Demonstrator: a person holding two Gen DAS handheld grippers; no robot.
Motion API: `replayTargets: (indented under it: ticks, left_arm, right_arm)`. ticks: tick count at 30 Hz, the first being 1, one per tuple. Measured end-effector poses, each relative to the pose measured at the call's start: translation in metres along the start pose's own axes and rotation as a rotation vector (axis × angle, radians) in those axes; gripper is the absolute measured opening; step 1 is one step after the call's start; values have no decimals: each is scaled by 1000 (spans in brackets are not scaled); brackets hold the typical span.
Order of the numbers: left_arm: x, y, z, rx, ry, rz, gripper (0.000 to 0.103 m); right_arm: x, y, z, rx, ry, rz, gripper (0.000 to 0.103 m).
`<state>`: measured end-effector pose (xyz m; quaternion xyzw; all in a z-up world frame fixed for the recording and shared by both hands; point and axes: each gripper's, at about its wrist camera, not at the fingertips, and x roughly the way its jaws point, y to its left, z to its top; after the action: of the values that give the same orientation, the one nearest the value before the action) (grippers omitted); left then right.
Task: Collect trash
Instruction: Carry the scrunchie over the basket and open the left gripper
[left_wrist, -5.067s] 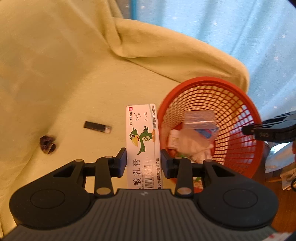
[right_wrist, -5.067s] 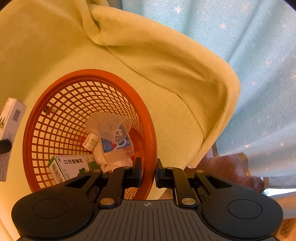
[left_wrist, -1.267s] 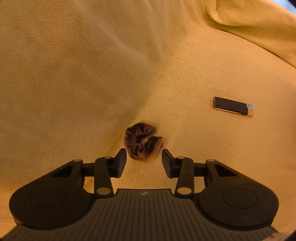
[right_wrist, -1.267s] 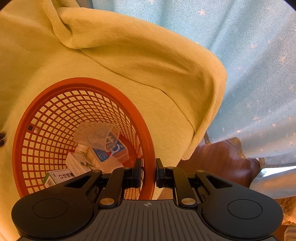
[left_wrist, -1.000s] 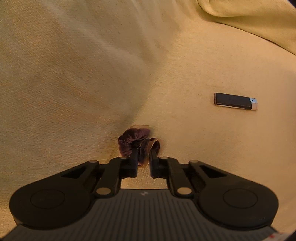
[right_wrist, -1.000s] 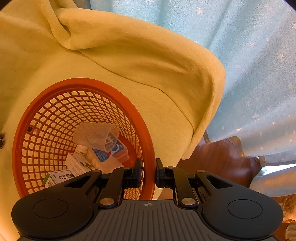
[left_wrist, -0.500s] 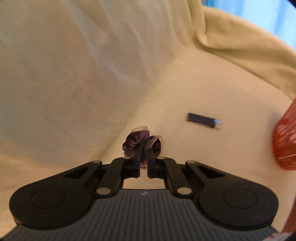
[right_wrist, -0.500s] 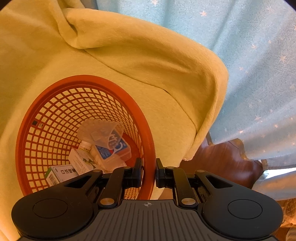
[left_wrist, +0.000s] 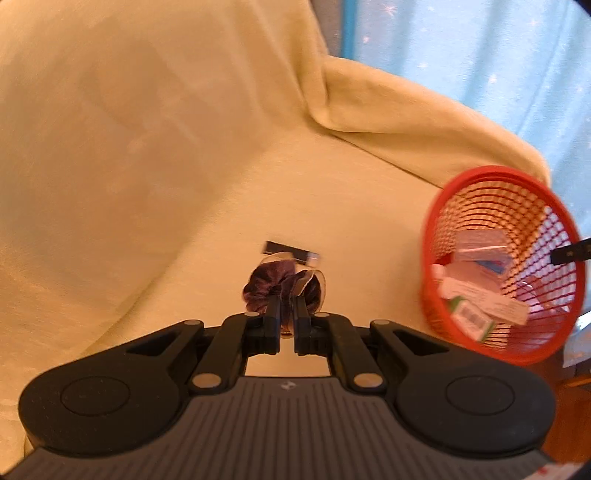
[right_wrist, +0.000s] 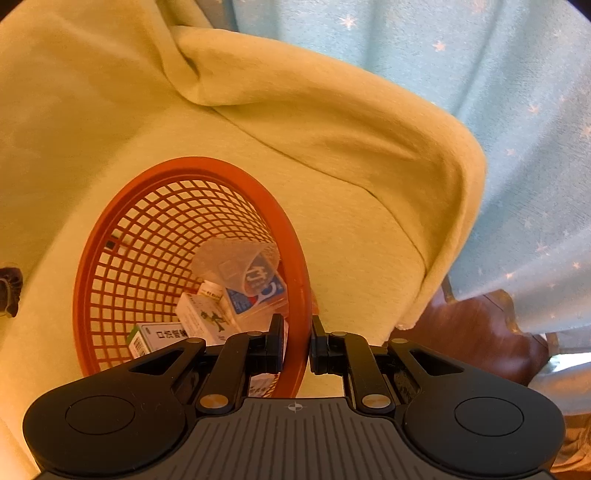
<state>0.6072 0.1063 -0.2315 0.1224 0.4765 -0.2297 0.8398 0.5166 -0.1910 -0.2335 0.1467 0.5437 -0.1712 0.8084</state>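
My left gripper is shut on a dark purple scrunchie in a clear wrapper, held up above the yellow-covered seat. The same scrunchie shows at the left edge of the right wrist view. A red mesh basket stands to the right of it, with boxes and wrappers inside. My right gripper is shut on the near rim of the basket, one finger inside and one outside. A black lighter lies on the seat just behind the scrunchie.
A yellow blanket covers the sofa seat, back and armrest. A light blue starred curtain hangs behind. Brown wooden floor shows past the armrest on the right.
My left gripper closed on the scrunchie, lifted it off the seat and swung right, bringing the basket into view. The right gripper keeps its hold on the rim; the basket shifted slightly.
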Motion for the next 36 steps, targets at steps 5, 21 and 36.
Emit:
replayTargets:
  ticks: [5,21,36]
  left_arm:
    - [-7,-28,5,-6,35,-9,4]
    - [-10,-91,20,2,69,-105,4]
    - [-6,-121,28,48,61,-157,4]
  right_arm:
    - [1,1,-1,-23,-1,8,10]
    - [1,-3,-6,-33,-11,24,10]
    - [-1,-3,-6,-34,-19,34,10]
